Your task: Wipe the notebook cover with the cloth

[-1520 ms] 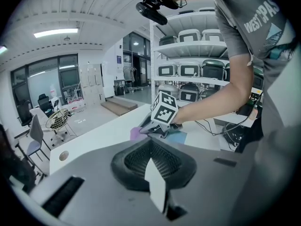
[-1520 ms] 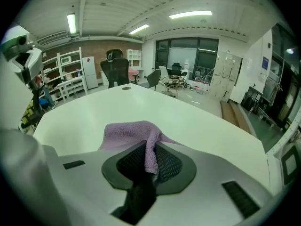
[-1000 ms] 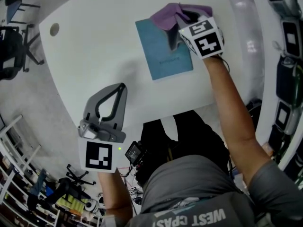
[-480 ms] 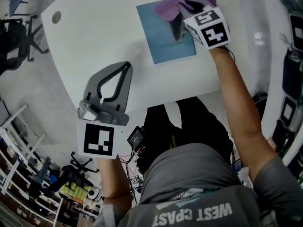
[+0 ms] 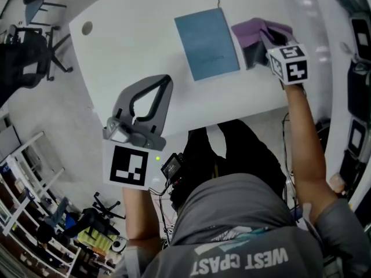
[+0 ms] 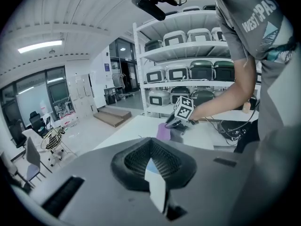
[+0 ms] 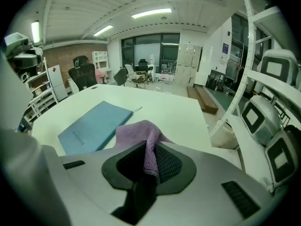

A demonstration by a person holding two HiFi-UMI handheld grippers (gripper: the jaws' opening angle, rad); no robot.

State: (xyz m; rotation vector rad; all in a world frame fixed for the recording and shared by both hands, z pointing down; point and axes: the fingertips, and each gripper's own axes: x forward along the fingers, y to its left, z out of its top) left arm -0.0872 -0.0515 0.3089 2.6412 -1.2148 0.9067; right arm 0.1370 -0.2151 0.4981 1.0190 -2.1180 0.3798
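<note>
Left gripper [image 5: 166,80] hung over the counter's [image 5: 133,45] near edge. Its jaws were pressed together at the tips, with nothing between them. Blue notebook [image 5: 207,42] lay flat on the counter, ahead and to the right of those jaws, well apart from them and just left of the right jaws. Right gripper [image 5: 264,39] had its jaws pinching the purple cloth [image 5: 252,30] — one fold caught between the pads, the rest bunched ahead of the tips. Cloth sat just beside the notebook's right edge, not on the cover.
</note>
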